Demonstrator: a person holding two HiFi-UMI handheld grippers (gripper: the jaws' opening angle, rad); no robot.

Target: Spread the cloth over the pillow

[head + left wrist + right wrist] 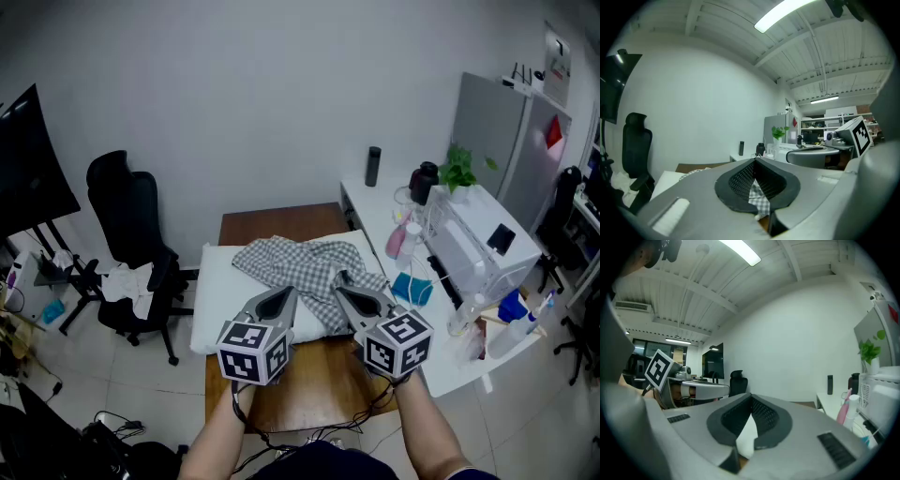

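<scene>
Left gripper (287, 293), right gripper (340, 282) side by side, near level, both clamped on cloth (300, 262) (rumpled over pillow (217, 292))

The cloth (309, 267) is checked in grey and white, and the pillow (217, 298) is plain white. The table (281, 225) carrying them is brown wood. The left claw (284, 294) and right claw (341, 289) are grey with a black gridded lining, and each bears black-and-white square markers. A second table (370, 208) is white, with a black bottle (373, 166), a green plant (459, 169) and a pink bottle (396, 242). The office chair (131, 220) is black.
</scene>
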